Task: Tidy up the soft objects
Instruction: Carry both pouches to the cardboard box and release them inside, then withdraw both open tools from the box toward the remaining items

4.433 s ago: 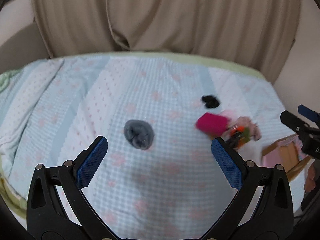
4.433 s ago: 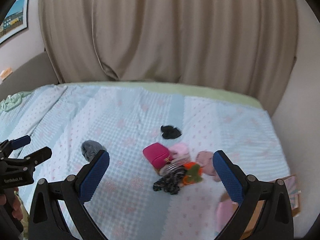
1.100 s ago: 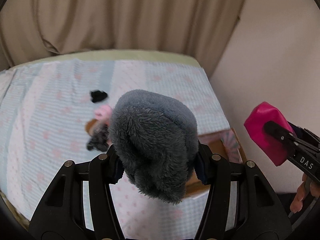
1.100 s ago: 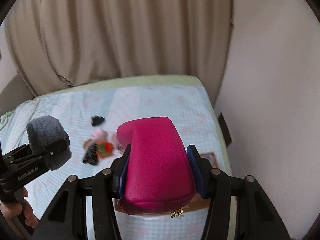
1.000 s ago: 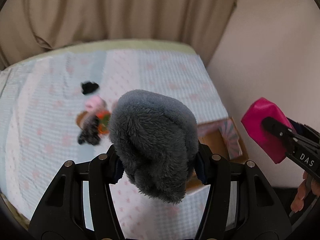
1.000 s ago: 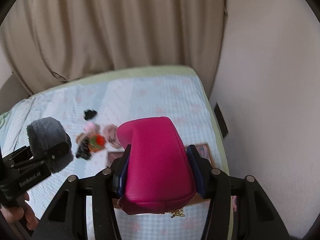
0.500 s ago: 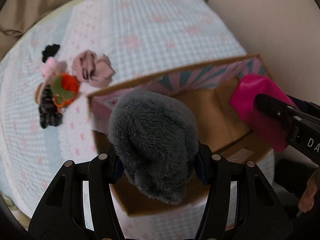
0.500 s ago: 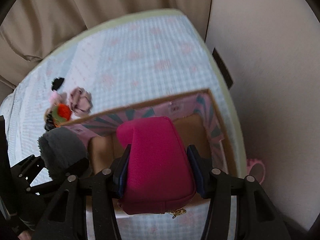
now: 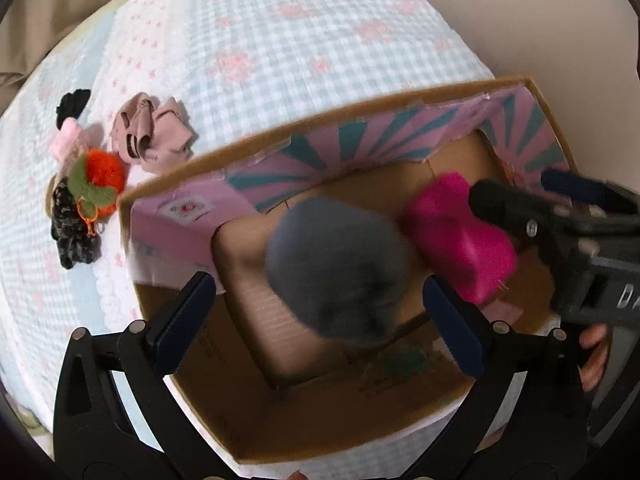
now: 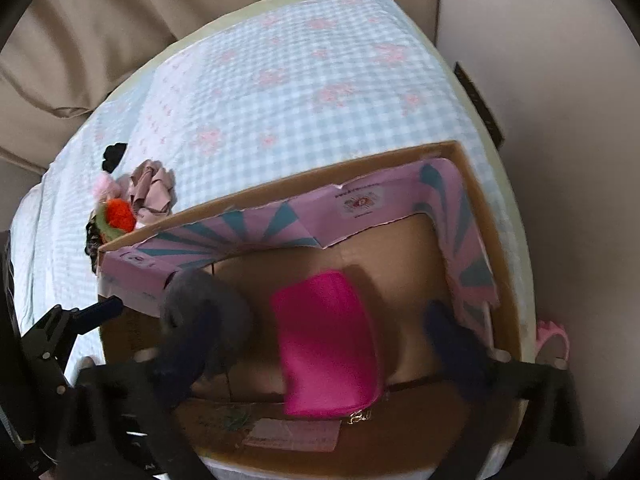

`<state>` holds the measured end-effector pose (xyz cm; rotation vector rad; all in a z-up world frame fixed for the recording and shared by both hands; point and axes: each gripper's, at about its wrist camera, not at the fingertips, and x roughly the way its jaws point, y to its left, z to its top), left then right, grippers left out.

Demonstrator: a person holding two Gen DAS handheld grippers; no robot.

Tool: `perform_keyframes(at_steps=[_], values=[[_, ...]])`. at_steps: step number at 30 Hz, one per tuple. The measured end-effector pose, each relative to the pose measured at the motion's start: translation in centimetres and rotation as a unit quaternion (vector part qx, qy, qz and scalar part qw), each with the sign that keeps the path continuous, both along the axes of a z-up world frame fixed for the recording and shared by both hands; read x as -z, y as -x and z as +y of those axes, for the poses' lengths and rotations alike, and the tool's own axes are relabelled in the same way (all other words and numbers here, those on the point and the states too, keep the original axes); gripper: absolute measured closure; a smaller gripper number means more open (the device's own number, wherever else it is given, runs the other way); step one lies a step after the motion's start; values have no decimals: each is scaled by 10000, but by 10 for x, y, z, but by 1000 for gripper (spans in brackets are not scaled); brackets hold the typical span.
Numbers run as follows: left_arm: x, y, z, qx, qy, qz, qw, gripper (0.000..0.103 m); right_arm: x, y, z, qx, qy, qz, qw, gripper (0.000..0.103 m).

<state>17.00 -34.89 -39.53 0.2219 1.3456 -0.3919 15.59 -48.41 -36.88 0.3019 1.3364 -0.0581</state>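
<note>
An open cardboard box [image 9: 360, 116] with pink and teal flaps sits on the bed; it also shows in the right wrist view [image 10: 360, 168]. My left gripper [image 9: 320, 312] is open above it, and a grey fuzzy soft item [image 9: 340, 264] is blurred, loose between its fingers over the box. My right gripper [image 10: 316, 352] is open, and a magenta pouch [image 10: 328, 344] lies loose between its fingers in the box. The pouch also shows in the left wrist view [image 9: 460, 236], and the grey item in the right wrist view [image 10: 204, 304].
On the checked bedspread [image 9: 280, 40] left of the box lie a pink garment [image 9: 152, 132], an orange and green plush [image 9: 100, 176], a black patterned item [image 9: 72, 228], a pale pink item [image 9: 68, 144] and a black item [image 9: 74, 102]. A wall [image 10: 560, 120] stands right.
Both grippers have opened over the box. The grey item and the magenta pouch have come free of the fingers and dropped into the box.
</note>
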Motion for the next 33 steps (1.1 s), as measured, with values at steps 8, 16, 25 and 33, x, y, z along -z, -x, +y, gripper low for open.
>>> perform_keyframes(at_steps=[8, 16, 25, 33], values=[[6, 6, 2, 50, -163, 100, 9998, 0, 0, 5, -1, -30, -65, -121, 9999, 0], [-18, 12, 1, 93, -112, -122, 9998, 0, -24, 10, 2, -58, 81, -306, 9995, 0], [-72, 36, 17, 9, 205, -536, 9984, 0, -88, 33, 11, -30, 334, -717, 9969, 0], [-152, 65, 62, -159, 339, -1166, 9925, 0, -174, 57, 44, -204, 801, -1316, 9879, 0]])
